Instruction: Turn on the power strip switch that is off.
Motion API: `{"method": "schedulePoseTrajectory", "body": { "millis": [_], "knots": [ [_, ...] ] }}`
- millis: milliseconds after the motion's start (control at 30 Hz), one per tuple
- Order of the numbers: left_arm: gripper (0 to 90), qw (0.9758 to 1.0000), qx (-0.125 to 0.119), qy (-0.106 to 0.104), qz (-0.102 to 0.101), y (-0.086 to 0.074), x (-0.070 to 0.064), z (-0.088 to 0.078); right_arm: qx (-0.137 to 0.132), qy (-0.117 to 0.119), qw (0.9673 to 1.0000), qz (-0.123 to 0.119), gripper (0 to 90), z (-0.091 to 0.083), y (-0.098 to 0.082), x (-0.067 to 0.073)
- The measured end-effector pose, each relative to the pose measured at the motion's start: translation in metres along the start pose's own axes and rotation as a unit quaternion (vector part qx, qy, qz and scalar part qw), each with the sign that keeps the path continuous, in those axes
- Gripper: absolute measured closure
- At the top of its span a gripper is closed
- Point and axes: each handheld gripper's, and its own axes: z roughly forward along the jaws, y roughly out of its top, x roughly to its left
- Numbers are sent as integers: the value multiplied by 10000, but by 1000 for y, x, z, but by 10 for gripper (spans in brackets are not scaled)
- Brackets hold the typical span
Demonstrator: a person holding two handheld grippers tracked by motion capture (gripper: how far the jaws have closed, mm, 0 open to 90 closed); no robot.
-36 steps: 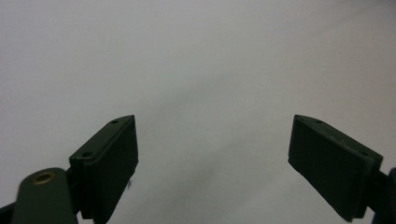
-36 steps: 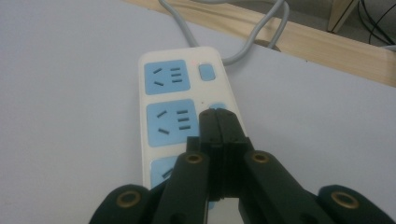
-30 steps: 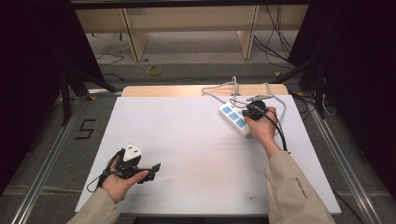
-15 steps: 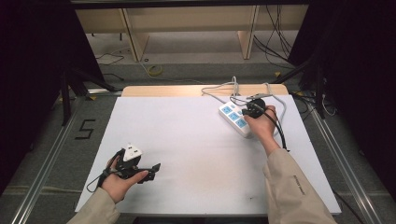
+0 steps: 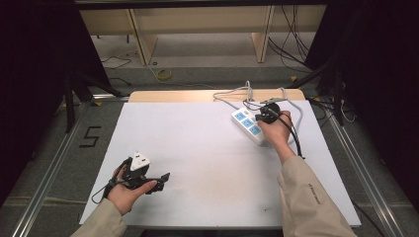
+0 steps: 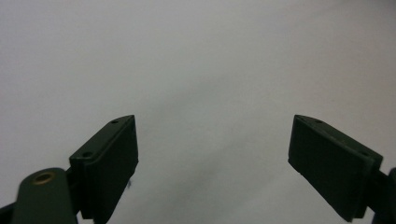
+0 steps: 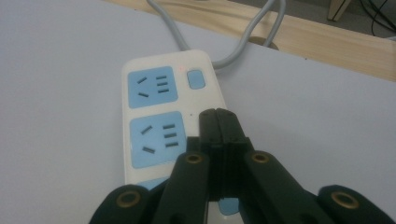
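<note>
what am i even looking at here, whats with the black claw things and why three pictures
A person sits at a white table and holds a hand-held gripper in each hand: a tool with two black jaws that open and shut like tongs. The wide picture comes from a camera above the table. The other two come from small cameras riding on the tools, looking along the jaws.

The left hand-held gripper rests near the table's front edge with its jaws wide apart and nothing between them. The right hand-held gripper has its jaws shut together, its tip over a white power strip with blue sockets and a blue switch. A grey cord runs from the strip toward the table's far wooden edge. Nothing is held.
</note>
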Motion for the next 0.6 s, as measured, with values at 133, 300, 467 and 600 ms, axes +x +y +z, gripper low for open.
{"method": "schedulePoseTrajectory", "body": {
  "millis": [133,300,467,600],
  "knots": [
    [156,10000,-2,1,0,0,0,0,13,-16,10000,-12,900,0,1,-1],
    [156,10000,-7,4,1,0,0,0,29,-21,10000,-21,900,3,4,0],
    [156,10000,-9,-3,-5,0,0,0,57,-27,10000,-47,900,6,5,1],
    [156,10000,-9,-2,0,0,0,0,66,-44,10000,-37,900,8,7,1]
  ]
}}
